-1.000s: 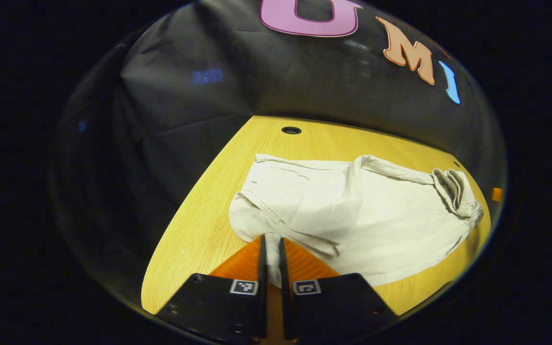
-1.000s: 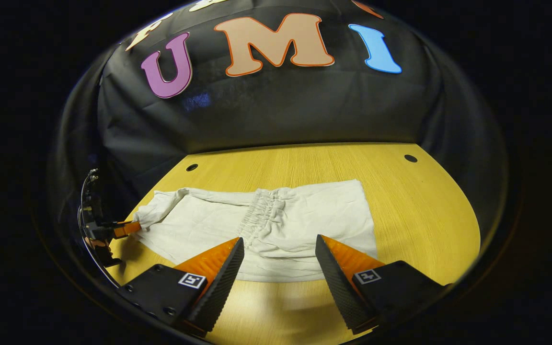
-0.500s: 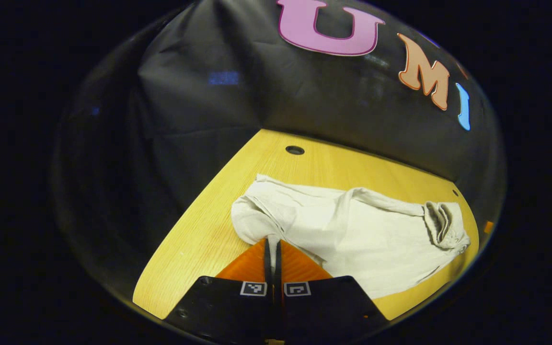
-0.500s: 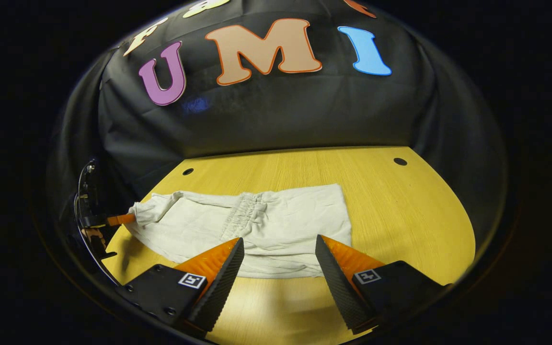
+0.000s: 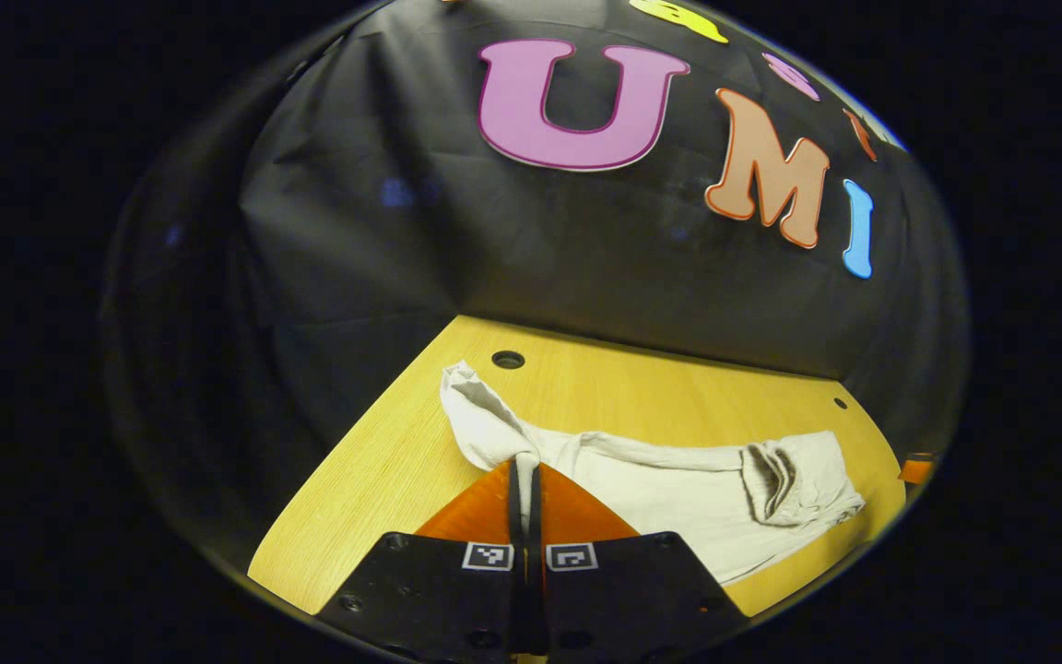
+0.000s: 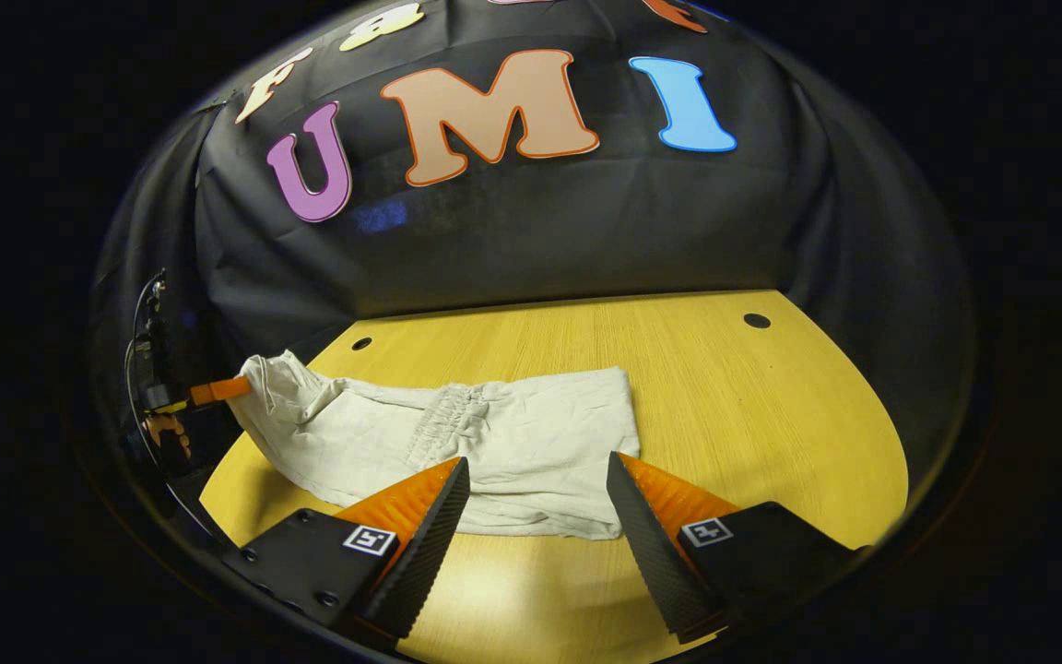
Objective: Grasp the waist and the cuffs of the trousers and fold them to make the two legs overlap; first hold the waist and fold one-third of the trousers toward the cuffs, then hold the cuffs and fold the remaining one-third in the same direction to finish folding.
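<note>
Pale off-white cloth trousers, creased, stretched lengthwise across yellow wooden tabletop. Gathered elastic waist folded over onto the legs near the middle. One end lifted clear of the wood; far end lying flat.

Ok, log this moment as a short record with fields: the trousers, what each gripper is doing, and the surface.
trousers: pale trousers, waist already folded over, gathered waistband on top, cuff end lifted at one corner
left gripper: left gripper shut on the cuff end, holding it raised off the table
right gripper: right gripper open, over the near edge of the folded trousers, gripping nothing
surface: wooden table with small round holes
fold stage: cuff fold begun, not yet laid over
</note>
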The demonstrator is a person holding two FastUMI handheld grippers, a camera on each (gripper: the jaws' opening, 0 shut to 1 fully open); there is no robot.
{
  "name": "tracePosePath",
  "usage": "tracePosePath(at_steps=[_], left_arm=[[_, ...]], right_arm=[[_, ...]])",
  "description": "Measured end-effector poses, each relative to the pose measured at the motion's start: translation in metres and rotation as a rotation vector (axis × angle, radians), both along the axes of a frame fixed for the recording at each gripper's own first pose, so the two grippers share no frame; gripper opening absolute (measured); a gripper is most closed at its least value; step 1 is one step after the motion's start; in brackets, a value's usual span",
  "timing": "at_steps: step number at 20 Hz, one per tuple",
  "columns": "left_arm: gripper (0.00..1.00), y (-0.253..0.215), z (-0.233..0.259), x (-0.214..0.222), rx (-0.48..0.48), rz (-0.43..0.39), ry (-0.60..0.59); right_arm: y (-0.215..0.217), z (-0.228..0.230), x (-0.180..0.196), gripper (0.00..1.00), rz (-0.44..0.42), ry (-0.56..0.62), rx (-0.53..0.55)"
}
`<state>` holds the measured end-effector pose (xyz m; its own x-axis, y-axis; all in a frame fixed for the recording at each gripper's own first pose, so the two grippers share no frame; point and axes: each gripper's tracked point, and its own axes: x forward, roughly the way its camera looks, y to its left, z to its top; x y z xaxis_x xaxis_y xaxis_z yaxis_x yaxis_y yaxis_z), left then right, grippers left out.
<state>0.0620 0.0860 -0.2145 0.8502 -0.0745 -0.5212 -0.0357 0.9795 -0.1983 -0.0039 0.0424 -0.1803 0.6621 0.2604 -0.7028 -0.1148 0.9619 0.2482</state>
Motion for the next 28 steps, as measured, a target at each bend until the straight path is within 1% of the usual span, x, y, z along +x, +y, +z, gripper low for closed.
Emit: tracePosePath(at_steps=[3,6,7,8,12,19,20,28], left_arm=[[0.00,-0.028,0.028,0.009,0.008,-0.038,-0.049],[0.00,-0.055,0.044,0.015,0.023,-0.082,-0.076],[0.00,-0.065,0.050,0.017,0.024,-0.098,-0.083],[0.00,-0.075,0.054,0.018,0.024,-0.114,-0.086],[0.00,-0.116,0.068,0.025,0.041,-0.180,-0.101],[0.00,-0.197,0.086,0.031,0.021,-0.297,-0.159],[0.00,-0.208,0.087,0.032,0.018,-0.312,-0.161],[0.00,-0.293,0.095,0.039,-0.007,-0.420,-0.168]], right_arm=[[-0.018,0.001,0.002,0.91,-0.020,-0.006,0.010],[-0.035,0.002,0.001,0.91,-0.043,-0.010,0.021],[-0.041,0.003,0.001,0.96,-0.049,-0.011,0.024],[-0.045,0.002,0.000,0.91,-0.055,-0.011,0.025],[-0.066,0.002,-0.001,0.91,-0.076,-0.014,0.028],[-0.112,0.002,-0.009,0.91,-0.126,-0.012,0.023],[-0.117,0.002,-0.009,0.96,-0.132,-0.013,0.022],[-0.158,0.003,-0.019,0.97,-0.168,-0.013,0.011]])
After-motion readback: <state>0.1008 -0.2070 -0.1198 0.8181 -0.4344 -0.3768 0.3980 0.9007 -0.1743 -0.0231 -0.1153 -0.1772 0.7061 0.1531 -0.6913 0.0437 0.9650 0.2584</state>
